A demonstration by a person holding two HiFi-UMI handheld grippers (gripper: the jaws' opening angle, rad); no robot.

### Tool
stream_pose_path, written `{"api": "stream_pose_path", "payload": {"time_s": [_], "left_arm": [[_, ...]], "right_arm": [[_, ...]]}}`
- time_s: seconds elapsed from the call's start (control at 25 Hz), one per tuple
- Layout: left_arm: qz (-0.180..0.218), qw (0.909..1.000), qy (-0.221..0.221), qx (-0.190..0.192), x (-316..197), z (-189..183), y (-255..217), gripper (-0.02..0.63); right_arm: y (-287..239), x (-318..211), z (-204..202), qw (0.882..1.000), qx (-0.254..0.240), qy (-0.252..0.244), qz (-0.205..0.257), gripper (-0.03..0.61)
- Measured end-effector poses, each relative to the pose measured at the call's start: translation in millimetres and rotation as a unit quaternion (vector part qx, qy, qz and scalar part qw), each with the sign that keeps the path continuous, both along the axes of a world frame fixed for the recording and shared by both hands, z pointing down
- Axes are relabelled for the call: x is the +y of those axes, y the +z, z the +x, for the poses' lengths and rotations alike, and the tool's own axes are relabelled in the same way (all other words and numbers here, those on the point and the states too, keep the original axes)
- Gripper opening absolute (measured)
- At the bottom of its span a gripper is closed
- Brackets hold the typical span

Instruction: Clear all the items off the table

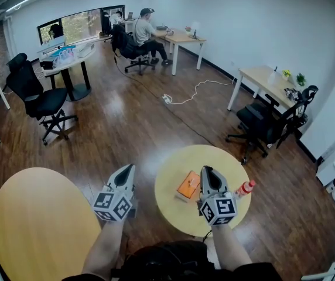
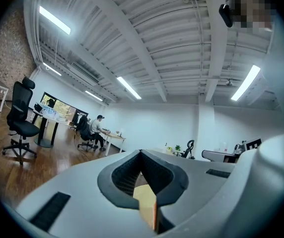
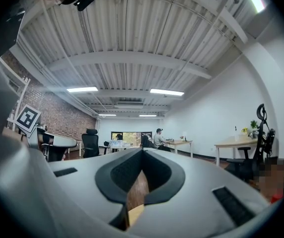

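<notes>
A small round yellow table stands just in front of me in the head view. On it lies a flat orange box, and a bottle with a red cap rests near its right edge. My right gripper hovers above the table just right of the orange box, jaws shut and empty. My left gripper hangs over the wooden floor left of the table, also shut with nothing in it. Both gripper views look up across the room; the left gripper and right gripper show closed jaws.
A larger round yellow table sits at the lower left. Black office chairs stand at the left and right. A desk lines the right wall. A person sits at a far desk. A white cable lies on the floor.
</notes>
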State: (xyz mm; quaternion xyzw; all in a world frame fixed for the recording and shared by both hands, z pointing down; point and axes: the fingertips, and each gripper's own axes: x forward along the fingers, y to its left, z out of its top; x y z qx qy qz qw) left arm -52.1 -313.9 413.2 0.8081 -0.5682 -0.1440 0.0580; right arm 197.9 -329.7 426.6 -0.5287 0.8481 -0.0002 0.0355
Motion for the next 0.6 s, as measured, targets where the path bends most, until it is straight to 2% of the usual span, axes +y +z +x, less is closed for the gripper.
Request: {"api": "stream_pose_path", "payload": {"time_s": [0.6], "left_arm": [[0.007, 0.9994, -0.025, 0.022, -3, -14, 0, 0.011]], "right_arm": [[-2, -8, -9, 1.0, -0.004, -0.018, 0.009, 0.002]]}}
